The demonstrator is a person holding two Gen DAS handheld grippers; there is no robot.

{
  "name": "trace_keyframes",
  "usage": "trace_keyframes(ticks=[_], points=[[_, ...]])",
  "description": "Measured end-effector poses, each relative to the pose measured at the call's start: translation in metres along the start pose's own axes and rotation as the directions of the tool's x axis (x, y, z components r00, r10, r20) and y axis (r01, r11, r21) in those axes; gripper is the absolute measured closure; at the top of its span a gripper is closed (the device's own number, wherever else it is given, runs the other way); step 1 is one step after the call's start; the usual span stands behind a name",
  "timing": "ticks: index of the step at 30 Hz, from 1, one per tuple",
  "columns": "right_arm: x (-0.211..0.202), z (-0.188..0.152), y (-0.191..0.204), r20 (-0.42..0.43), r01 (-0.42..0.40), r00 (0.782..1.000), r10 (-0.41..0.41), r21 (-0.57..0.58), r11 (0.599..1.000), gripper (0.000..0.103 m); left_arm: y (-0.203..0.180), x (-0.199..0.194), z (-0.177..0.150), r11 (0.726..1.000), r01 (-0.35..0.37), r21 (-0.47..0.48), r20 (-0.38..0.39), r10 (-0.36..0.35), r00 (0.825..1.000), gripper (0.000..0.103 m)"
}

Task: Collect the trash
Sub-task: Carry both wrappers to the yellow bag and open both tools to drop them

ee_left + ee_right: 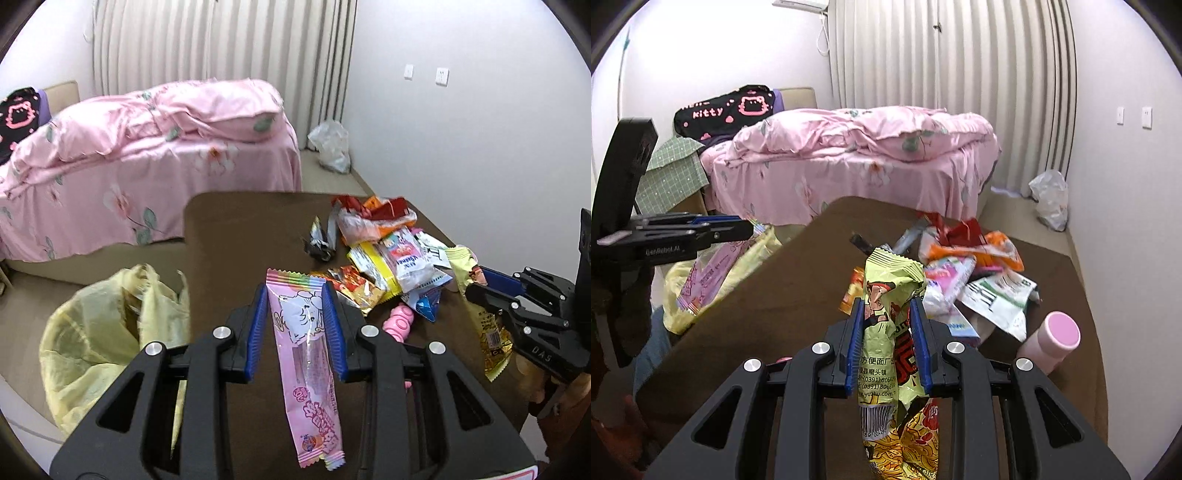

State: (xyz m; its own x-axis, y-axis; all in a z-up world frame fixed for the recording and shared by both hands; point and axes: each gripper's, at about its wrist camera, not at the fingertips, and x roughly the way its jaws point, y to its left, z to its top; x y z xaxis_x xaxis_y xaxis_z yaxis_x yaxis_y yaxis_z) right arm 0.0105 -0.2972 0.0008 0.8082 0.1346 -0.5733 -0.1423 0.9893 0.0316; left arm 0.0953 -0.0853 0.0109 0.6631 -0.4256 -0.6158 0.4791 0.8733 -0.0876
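Observation:
My left gripper (295, 295) is shut on a long pink candy wrapper (310, 369), held above the brown table (240, 229) near its left edge. My right gripper (886, 310) is shut on a crumpled yellow-green noodle packet (890, 332), held over the table. A pile of mixed wrappers (388, 254) lies on the table; it also shows in the right wrist view (960, 266). A yellow trash bag (107, 332) hangs open beside the table's left edge, and shows below the left gripper (738, 229) in the right wrist view. The right gripper (476, 284) shows at right in the left wrist view.
A pink bottle (1052, 339) stands on the table at the right; a small pink toy (399, 321) lies near the pile. A bed with pink bedding (147, 147) stands beyond the table. A white plastic bag (332, 144) sits on the floor by the curtain.

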Motion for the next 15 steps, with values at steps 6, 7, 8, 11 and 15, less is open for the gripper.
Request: trace_keyframes(ticks=[6, 7, 8, 11, 15], points=[[-0.006, 0.031, 0.033, 0.060, -0.063, 0.996, 0.067, -0.060, 0.996, 0.079, 0.054, -0.031, -0.005, 0.989, -0.109, -0.101, 0.071, 0.117, 0.991, 0.074], [-0.006, 0.036, 0.038, 0.069, -0.075, 0.994, 0.080, -0.074, 0.994, 0.079, 0.069, -0.038, -0.006, 0.981, -0.149, -0.126, 0.090, 0.161, 0.983, 0.074], [-0.004, 0.044, 0.046, 0.077, -0.090, 0.992, 0.097, -0.092, 0.992, 0.079, 0.088, -0.045, -0.008, 0.965, -0.205, -0.162, 0.118, 0.225, 0.967, 0.074], [0.007, 0.067, 0.073, 0.098, -0.134, 0.984, 0.149, -0.146, 0.980, 0.079, 0.137, -0.054, -0.017, 0.917, -0.301, -0.263, 0.157, 0.349, 0.924, 0.074], [0.030, 0.100, 0.115, 0.120, -0.217, 0.962, 0.246, -0.214, 0.952, 0.079, 0.188, -0.041, -0.037, 0.858, -0.342, -0.382, 0.143, 0.420, 0.896, 0.074]])
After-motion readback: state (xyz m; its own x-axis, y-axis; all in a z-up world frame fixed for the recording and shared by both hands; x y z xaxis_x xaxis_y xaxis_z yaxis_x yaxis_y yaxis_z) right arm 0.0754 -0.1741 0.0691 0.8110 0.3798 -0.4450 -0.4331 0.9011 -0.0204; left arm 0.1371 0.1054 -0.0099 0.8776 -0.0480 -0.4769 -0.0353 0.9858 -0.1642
